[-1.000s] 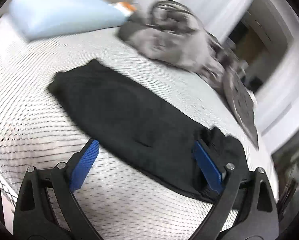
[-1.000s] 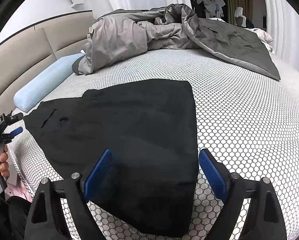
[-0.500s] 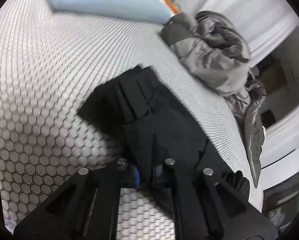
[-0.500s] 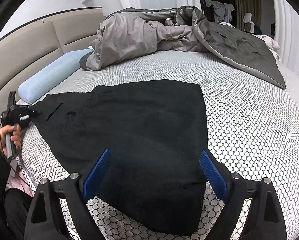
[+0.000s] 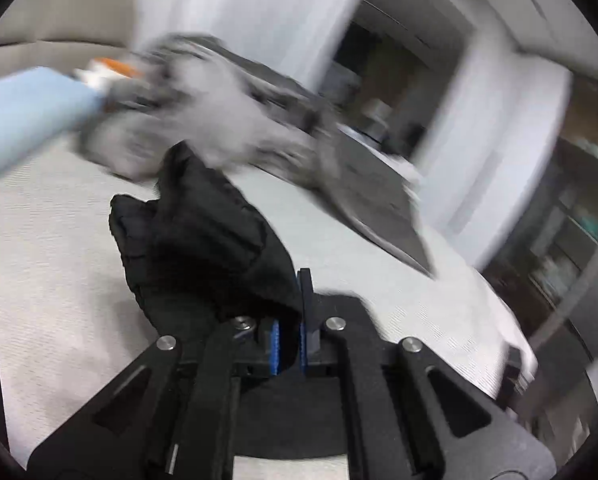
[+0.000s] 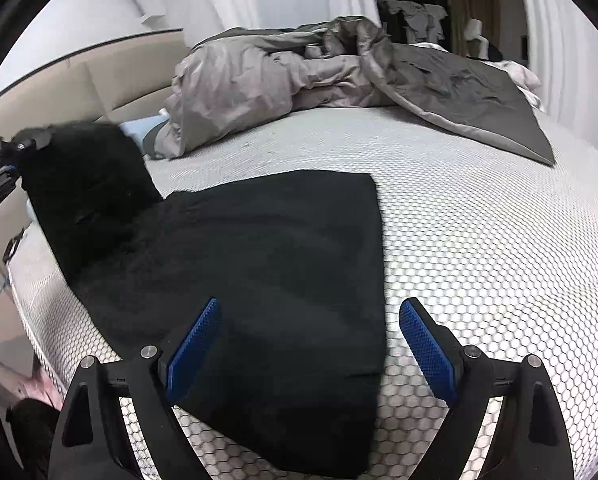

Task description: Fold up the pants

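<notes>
Black pants (image 6: 267, 248) lie spread on the white honeycomb-patterned mattress (image 6: 479, 240). My left gripper (image 5: 287, 340) is shut on the pants' left end (image 5: 207, 240) and holds it lifted off the bed; in the right wrist view that gripper (image 6: 3, 160) sits at the far left with the raised cloth (image 6: 87, 176) hanging from it. My right gripper (image 6: 309, 344) is open and empty, low over the near end of the pants, its left blue pad over the cloth and its right pad over bare mattress.
A crumpled grey duvet (image 6: 339, 76) lies across the back of the bed. A light blue pillow (image 5: 23, 120) rests by the beige headboard (image 6: 111, 84). The mattress edge drops off at the left (image 6: 31, 320).
My left gripper went from open to shut on the pants' left end and has lifted it up off the mattress. My right gripper stayed open over the near end.
</notes>
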